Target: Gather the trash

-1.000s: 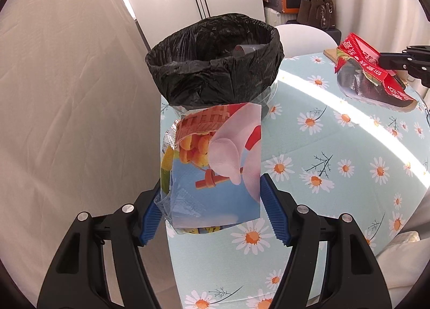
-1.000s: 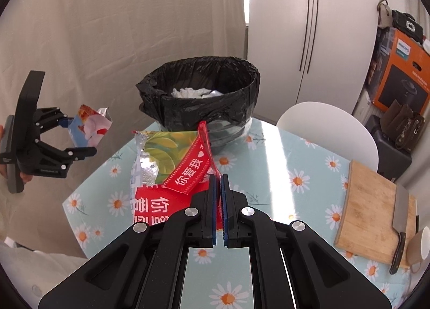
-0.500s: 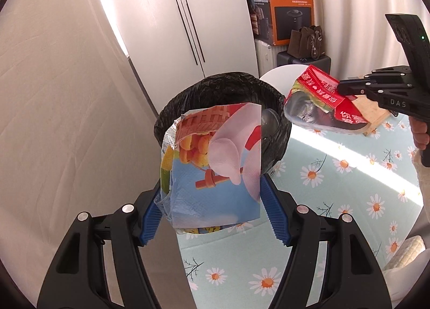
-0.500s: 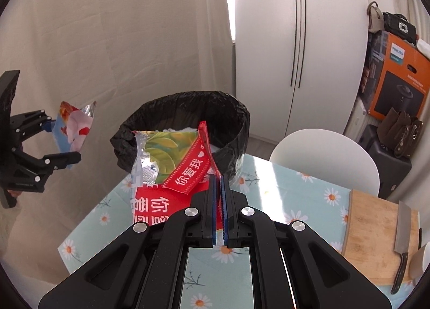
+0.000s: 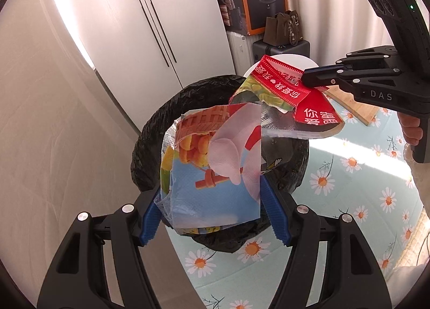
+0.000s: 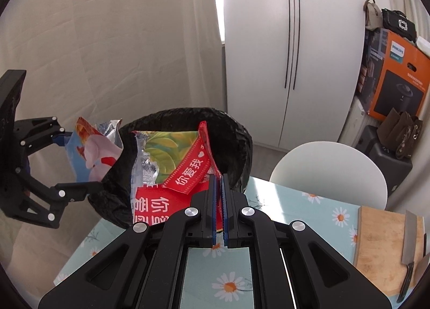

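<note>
One bin [image 5: 150, 137], lined with a black bag [image 6: 242, 142], is seen at the centre of the left wrist view and at centre left of the right wrist view, standing at the edge of a table [image 6: 293, 206] covered in a daisy-print cloth. Its inside is mostly hidden by the two wrappers held over it; only a scrap with yellow and black print [image 5: 274, 163] is glimpsed within, and what it is cannot be told.

Two wrappers are counted. A blue and pink wrapper [image 5: 212, 171] is clamped between the blue pads [image 5: 274, 212] of the left gripper [image 5: 212, 215], low in the centre of the left wrist view, with its foil-lined top above the bin's opening. A red and green wrapper [image 6: 172, 171] with white characters is pinched between the nearly closed fingers of the right gripper [image 6: 219, 198], in the middle of the right wrist view, and is held over the bin's rim. In the left wrist view the red and green wrapper [image 5: 290, 96] is seen at upper right of centre, just beside the other one.

At lower right of the right wrist view, one wooden board [image 6: 381, 249] is laid on the table, with one cleaver [image 6: 409, 244] resting on it. One white chair [image 6: 330, 169] stands behind the table. One orange box [image 6: 397, 80] and one brown handbag [image 6: 403, 131] are seen at the right edge.
</note>
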{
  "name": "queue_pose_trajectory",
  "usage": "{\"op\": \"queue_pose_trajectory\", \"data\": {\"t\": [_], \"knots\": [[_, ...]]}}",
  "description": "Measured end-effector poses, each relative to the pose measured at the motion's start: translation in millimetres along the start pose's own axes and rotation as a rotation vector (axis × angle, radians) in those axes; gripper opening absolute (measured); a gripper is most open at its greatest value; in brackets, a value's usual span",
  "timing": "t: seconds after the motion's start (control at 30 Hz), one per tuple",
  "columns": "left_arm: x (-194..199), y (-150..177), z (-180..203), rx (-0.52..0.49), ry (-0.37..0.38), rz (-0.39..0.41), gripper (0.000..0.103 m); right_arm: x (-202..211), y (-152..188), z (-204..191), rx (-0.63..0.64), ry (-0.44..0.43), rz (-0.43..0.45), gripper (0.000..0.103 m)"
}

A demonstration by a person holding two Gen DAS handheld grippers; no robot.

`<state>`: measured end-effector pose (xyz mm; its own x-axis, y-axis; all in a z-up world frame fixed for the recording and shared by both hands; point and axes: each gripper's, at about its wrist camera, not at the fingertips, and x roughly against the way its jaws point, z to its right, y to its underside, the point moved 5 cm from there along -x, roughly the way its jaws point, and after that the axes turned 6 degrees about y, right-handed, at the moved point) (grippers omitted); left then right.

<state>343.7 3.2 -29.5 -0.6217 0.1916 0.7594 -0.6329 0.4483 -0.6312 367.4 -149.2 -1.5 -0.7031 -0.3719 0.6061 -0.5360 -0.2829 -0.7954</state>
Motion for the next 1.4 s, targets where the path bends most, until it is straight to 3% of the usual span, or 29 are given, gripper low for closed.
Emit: {"op": "queue_pose_trajectory", "data": {"t": [0.2, 0.5, 0.73, 0.9, 0.97, 1.0, 1.03, 1.17, 1.33, 1.4], "knots": [[-29, -9, -18, -0.016, 0.033, -0.006, 0.067, -22, -13, -5, -0.026, 0.006, -0.019, 0.003], [-67, -14, -43, -0.014, 0.148, -0.027, 0.067, -65, -21, -10, -0.04, 0.044, -0.081, 0.005], [-90, -8, -51, -0.008, 0.166, -0.102, 0.067, -84, -24, -13, -0.025, 0.062, -0.111, 0.006], [-92, -8, -56, -0.002, 0.169, -0.085, 0.083, -86, -25, -9, -0.021, 0.087, -0.1, 0.007], [-90, -9, -60, 0.025, 0.183, -0.066, 0.096, -86, -26, -8, -0.014, 0.097, -0.084, 0.024], [-89, -8, -62, 0.038, 0.192, -0.068, 0.097, -85, -26, -7, -0.01, 0.105, -0.072, 0.045], [-88, -7, -63, 0.044, 0.191, -0.074, 0.097, -82, -27, -7, -0.006, 0.118, -0.052, 0.055], [-77, -3, -66, 0.043, 0.12, -0.064, 0.097, -70, -27, -7, -0.024, 0.098, -0.005, 0.058], [-38, -6, -64, 0.085, 0.092, 0.045, 0.097, -48, -23, -8, 0.001, 0.085, 0.043, 0.08], [-24, -6, -58, 0.086, 0.075, 0.067, 0.097, -37, -21, -7, -0.003, 0.062, 0.056, 0.084]]}}
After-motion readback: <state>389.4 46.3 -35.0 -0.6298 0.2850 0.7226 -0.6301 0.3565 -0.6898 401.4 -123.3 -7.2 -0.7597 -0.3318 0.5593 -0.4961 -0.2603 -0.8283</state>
